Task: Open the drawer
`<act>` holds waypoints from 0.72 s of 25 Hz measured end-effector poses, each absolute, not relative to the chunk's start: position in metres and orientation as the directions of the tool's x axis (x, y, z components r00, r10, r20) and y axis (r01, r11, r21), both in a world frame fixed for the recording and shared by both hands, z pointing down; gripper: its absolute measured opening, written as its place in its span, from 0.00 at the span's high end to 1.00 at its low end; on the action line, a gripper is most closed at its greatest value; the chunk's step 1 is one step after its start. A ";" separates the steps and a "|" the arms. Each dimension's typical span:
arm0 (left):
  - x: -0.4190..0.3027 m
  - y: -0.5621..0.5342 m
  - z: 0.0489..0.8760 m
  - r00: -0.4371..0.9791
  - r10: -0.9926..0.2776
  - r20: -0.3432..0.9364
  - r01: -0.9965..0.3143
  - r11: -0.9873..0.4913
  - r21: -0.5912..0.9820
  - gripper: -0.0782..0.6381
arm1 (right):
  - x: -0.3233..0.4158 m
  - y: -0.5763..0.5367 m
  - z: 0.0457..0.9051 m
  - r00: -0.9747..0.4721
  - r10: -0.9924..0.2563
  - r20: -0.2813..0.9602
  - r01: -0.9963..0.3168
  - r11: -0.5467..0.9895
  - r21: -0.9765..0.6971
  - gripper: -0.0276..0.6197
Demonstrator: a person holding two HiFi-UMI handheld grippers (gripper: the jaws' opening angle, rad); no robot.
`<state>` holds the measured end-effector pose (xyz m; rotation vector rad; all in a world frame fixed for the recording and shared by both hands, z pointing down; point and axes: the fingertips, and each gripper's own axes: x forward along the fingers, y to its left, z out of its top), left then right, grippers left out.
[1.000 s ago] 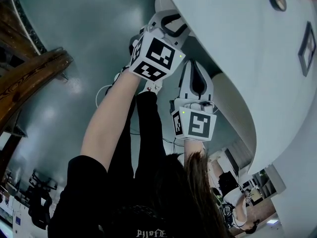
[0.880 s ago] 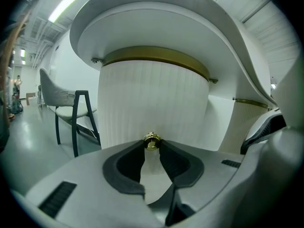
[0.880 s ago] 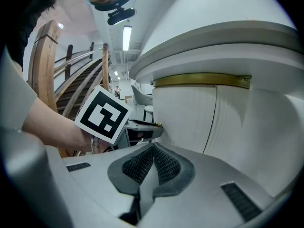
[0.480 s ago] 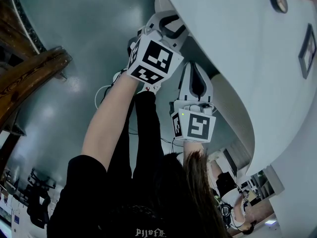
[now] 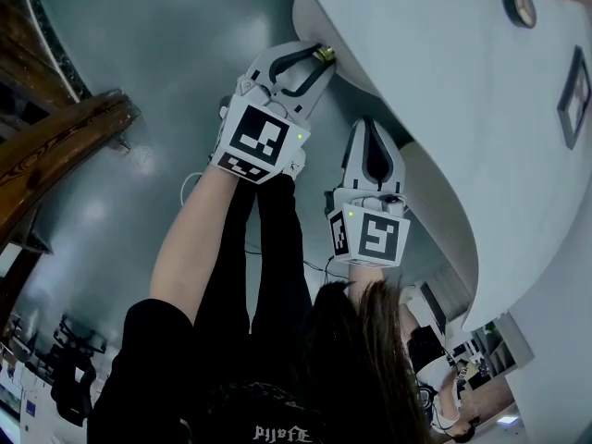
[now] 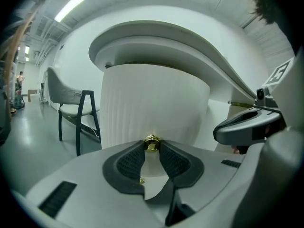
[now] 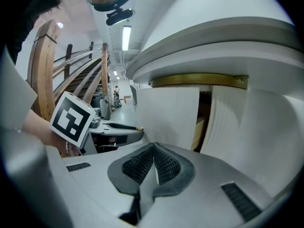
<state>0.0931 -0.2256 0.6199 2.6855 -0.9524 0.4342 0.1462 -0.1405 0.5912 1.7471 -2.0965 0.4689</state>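
A white curved desk point(image 5: 444, 91) overhangs its ribbed drawer front point(image 6: 156, 99), with a dark gap at the front's edge in the right gripper view. The left gripper point(image 5: 317, 58) clamps the front's small gold knob point(image 6: 151, 144). The right gripper point(image 7: 153, 150) hovers nearby, jaws together and empty

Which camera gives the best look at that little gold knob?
The left gripper view: the gold knob sits centred, close, pinched by the left hand-held gripper. The head view shows only a small glint; the right gripper view does not show it clearly.
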 end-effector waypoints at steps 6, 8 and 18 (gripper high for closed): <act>0.086 -0.216 0.622 0.730 -0.568 0.379 -0.656 -0.738 0.158 0.73 | 0.129 -0.130 0.586 -0.166 -0.855 0.491 -0.984 0.175 -0.028 0.92; 0.086 -0.214 0.623 0.731 -0.564 0.383 -0.656 -0.736 0.167 0.73 | 0.125 -0.128 0.584 -0.168 -0.855 0.491 -0.984 0.173 -0.035 0.92; 0.068 -0.198 0.619 0.720 -0.531 0.447 -0.645 -0.750 0.148 0.73 | 0.119 -0.112 0.567 -0.157 -0.850 0.503 -0.988 0.139 -0.073 0.92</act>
